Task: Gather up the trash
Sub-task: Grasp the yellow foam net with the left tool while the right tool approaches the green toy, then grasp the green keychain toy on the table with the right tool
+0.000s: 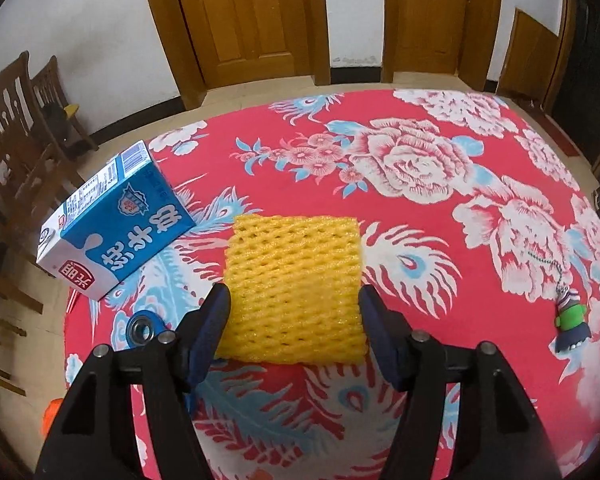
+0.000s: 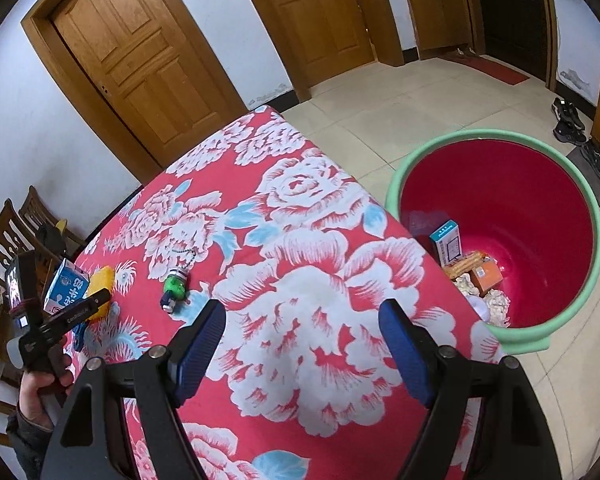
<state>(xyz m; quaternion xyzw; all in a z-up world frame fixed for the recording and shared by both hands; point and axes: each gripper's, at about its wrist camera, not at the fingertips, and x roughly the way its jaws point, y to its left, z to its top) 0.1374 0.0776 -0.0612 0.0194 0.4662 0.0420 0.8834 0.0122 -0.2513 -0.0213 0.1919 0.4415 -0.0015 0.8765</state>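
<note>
Lying flat, yellow foam net (image 1: 294, 288) between the spread left claw (image 1: 294, 312).

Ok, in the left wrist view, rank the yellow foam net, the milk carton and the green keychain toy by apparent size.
1. yellow foam net, though it lies nearest the camera
2. milk carton, not much smaller
3. green keychain toy, clearly smallest

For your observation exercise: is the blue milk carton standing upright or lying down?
Lying down: the milk carton rests on its broad side on the floral tablecloth.

Yellow foam net (image 1: 292, 288) flat on floral cloth; blue milk carton (image 1: 116, 220) lying beside, at table edge.
</note>
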